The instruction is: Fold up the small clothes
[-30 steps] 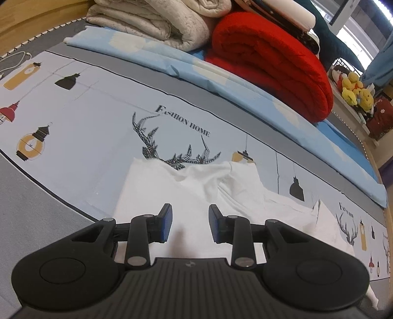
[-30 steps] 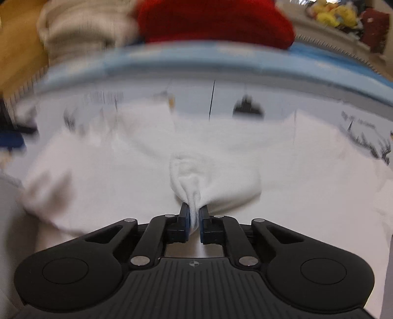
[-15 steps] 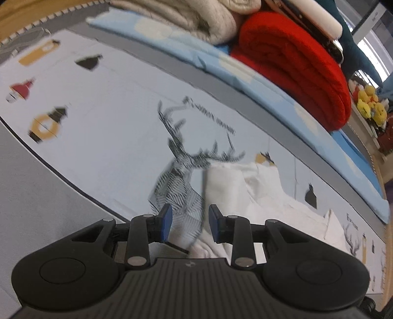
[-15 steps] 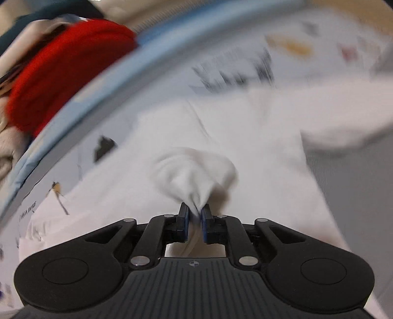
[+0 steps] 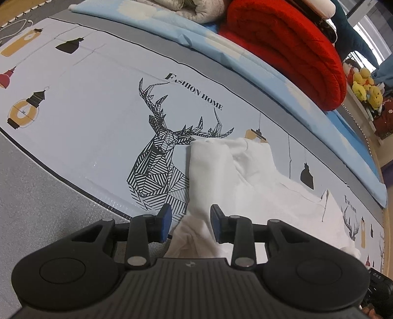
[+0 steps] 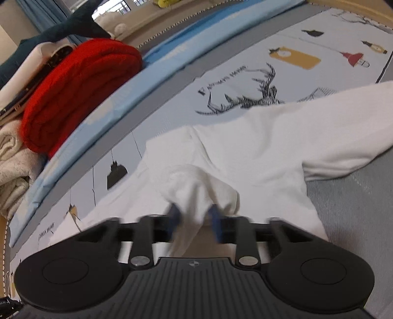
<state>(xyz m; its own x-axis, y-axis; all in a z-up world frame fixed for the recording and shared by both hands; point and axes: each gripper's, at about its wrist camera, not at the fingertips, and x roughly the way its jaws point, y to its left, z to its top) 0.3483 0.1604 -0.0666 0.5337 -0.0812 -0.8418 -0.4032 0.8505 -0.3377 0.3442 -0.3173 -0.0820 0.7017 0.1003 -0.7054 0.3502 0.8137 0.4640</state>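
A small white garment (image 5: 258, 186) lies on a pale printed mat (image 5: 98, 122) with a deer drawing. My left gripper (image 5: 189, 219) hovers low over the garment's left edge. Its jaws are opening, and a fold of the white cloth lies between the blue pads without being pressed. In the right wrist view the same garment (image 6: 258, 137) spreads across the mat, one sleeve reaching right. My right gripper (image 6: 194, 218) is blurred and its jaws are closing. A bunched end of white cloth (image 6: 196, 181) sits between the parted pads, resting on the garment's body.
A rolled red blanket (image 5: 294, 49) and beige blankets (image 5: 196, 7) are stacked on a blue sheet (image 5: 221, 49) behind the mat. Yellow plush toys (image 5: 366, 86) sit at the far right. Grey fabric (image 5: 36, 196) borders the mat's near side.
The garment's left part has been drawn right, uncovering the deer print. My left gripper sank toward the cloth. My right gripper swung and rolled with the bunch, and its tight pinch has parted.
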